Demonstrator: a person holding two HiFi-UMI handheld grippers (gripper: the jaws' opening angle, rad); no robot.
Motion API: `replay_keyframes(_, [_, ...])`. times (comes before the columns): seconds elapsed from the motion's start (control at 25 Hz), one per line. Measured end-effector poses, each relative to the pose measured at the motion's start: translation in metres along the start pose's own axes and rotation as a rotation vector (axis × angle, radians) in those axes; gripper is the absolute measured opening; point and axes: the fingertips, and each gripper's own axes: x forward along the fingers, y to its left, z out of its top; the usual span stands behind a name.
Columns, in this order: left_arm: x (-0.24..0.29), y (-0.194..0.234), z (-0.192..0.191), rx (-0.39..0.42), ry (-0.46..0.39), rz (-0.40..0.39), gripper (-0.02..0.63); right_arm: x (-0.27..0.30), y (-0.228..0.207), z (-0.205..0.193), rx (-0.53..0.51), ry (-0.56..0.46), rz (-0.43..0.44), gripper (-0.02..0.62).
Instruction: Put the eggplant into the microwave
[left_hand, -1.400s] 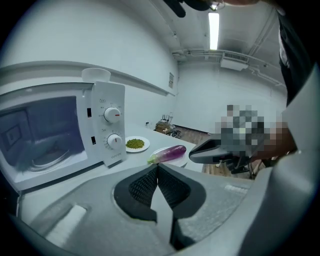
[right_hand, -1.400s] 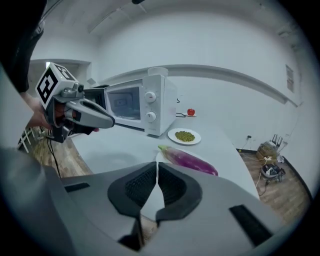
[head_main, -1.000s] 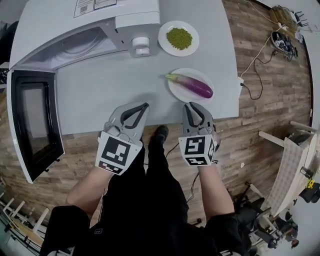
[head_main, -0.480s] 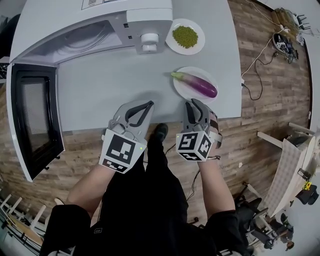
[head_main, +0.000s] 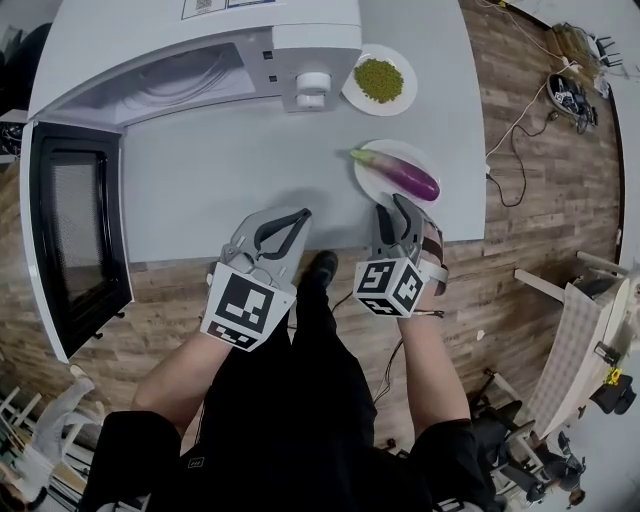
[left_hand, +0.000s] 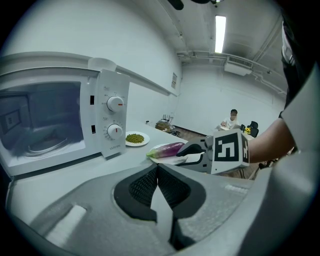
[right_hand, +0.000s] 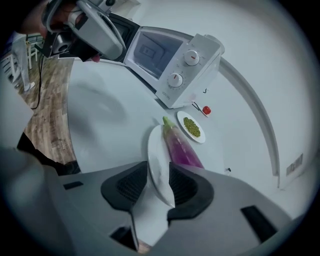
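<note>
A purple eggplant (head_main: 398, 173) (right_hand: 181, 147) (left_hand: 167, 149) lies on a white plate (head_main: 372, 185) (right_hand: 154, 157) near the grey table's front right edge. My right gripper (head_main: 400, 212) (right_hand: 157, 172) is at the plate's near rim. Its jaws are opening, and the rim shows between them without being pinched. My left gripper (head_main: 296, 218) (left_hand: 157, 167) hangs shut and empty over the table's front edge, left of the plate. The white microwave (head_main: 200, 60) (left_hand: 50, 120) (right_hand: 170, 60) stands at the back left with its cavity open.
The microwave door (head_main: 75, 240) swings out over the table's left side. A second plate with green beans (head_main: 380, 80) (right_hand: 191, 126) sits beside the microwave's dials. Wooden floor with cables lies to the right. A person (left_hand: 231, 120) sits far off in the room.
My right gripper has rolled, edged toward the plate and spread its jaws. The left gripper has stayed in place.
</note>
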Motion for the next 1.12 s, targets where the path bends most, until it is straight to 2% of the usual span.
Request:
replay_keyframes(0.2, [-0.0009,0.0018,0.0018,-0.009,-0.014,0.004,0.008,0.0027,-0.0025,0.0028,-0.06,0.001,-0.027,0.137])
replay_keyframes(0.32, [-0.0013,0.0015,0.0014,-0.013,-0.016,0.001,0.008,0.0041,-0.002,0.0032,-0.054,0.002,-0.01,0.132])
replay_keyframes(0.48, [-0.0014,0.0021,-0.001,-0.018,-0.014,-0.003,0.008,0.0066,0.0026,0.005,-0.048,-0.009,0.034,0.081])
replay_keyframes(0.6, [-0.0017,0.001,-0.0021,-0.02,-0.013,-0.006,0.008,0.0075,0.0045,0.0056,-0.081,-0.012,0.025,0.058])
replay_keyframes(0.8, [-0.0013,0.0021,-0.0043,-0.024,-0.007,-0.009,0.008,0.0084,0.0041,0.0069,-0.072,-0.013,0.024,0.057])
replay_keyframes(1.12, [-0.0005,-0.001,-0.0056,-0.016,-0.004,-0.018,0.008,0.0086,0.0051,0.0057,-0.141,0.007,0.006,0.055])
